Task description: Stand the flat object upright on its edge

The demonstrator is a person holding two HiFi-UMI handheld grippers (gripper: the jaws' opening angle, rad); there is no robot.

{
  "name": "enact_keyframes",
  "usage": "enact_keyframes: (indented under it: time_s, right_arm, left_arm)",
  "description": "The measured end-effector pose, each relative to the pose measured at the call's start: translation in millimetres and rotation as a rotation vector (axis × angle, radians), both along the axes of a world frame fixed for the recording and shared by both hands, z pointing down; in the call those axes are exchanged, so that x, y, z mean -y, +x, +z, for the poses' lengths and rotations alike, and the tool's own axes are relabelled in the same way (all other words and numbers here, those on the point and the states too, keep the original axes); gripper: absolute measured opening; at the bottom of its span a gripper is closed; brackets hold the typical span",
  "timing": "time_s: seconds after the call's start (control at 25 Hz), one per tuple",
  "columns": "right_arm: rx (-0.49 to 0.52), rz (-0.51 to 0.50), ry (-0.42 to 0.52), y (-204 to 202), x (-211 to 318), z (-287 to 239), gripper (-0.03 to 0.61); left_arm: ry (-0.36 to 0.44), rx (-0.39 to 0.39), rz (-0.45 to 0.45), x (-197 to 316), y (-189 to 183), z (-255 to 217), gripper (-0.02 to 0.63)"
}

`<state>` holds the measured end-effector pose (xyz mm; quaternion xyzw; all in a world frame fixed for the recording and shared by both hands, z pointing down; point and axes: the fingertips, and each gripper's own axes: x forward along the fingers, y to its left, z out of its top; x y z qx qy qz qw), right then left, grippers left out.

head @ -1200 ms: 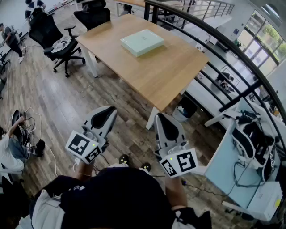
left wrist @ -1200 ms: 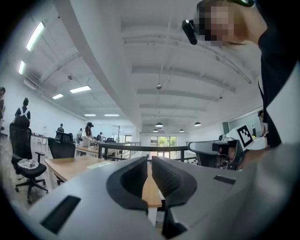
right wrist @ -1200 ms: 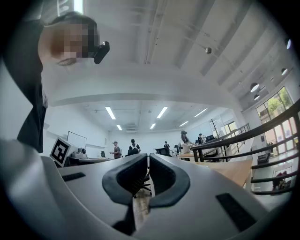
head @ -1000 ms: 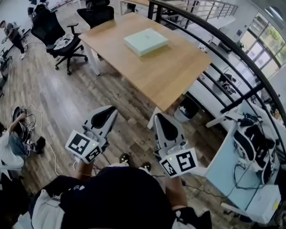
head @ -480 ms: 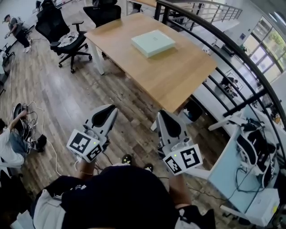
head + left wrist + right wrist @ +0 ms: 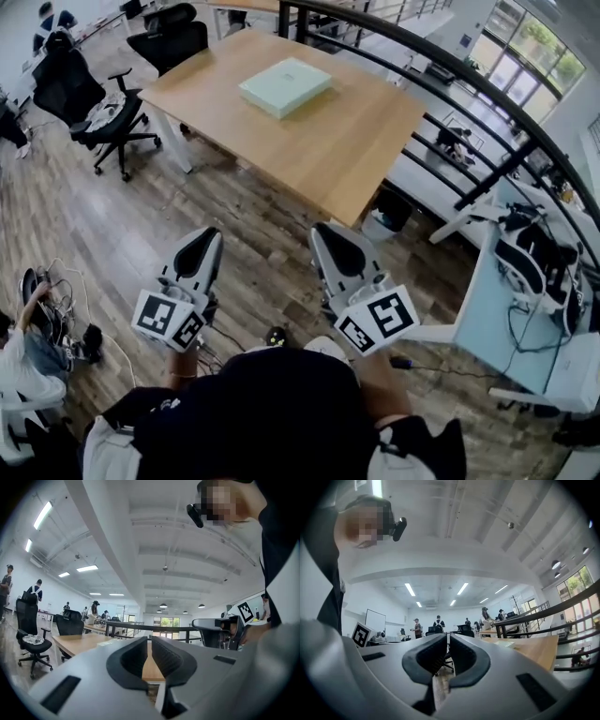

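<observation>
Two black office chairs (image 6: 89, 98) stand left of the wooden table (image 6: 375, 141). Left gripper (image 6: 204, 242) and right gripper (image 6: 325, 240) both sit short of the table's near edge over plank floor (image 6: 262, 220), jaws together, nothing in them. Black railing (image 6: 469, 77) runs along the table's right side. Flat box (image 6: 285, 86): pale green, lying flat on the table's far-left part, well apart from both grippers.

The head view is looking steeply down over the left gripper (image 6: 206, 239) and right gripper (image 6: 325, 234) toward the wooden table (image 6: 356, 141) ahead. Both gripper views are looking level along their jaws, sharing that table.
</observation>
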<state>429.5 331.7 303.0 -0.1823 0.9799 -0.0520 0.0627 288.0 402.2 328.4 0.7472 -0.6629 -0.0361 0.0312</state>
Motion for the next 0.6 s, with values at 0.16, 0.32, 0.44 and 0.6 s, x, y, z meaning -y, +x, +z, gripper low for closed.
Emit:
enact_keyframes:
  time_s: [0.16,0.32,0.44,0.6]
  right_arm:
    - [-0.018,0.055,0.005,3.3,-0.9,2.1,0.029]
    - [-0.039,0.089,0.007,2.8,3.3,2.7,0.029]
    - [-0.039,0.079,0.006,-7.3,5.1,2.2,0.029]
    - [-0.034,0.021,-0.018,-30.9,5.4,7.6,0.029]
  left_arm:
    - [0.0,-0.017,0.053,6.8,0.3,6.5,0.038]
    - [0.003,-0.024,0.08,12.3,-1.0,8.0,0.038]
    - [0.009,-0.028,0.073,11.8,-8.5,9.1,0.038]
    - [0.001,-0.04,0.037,7.8,-25.1,15.4,0.038]
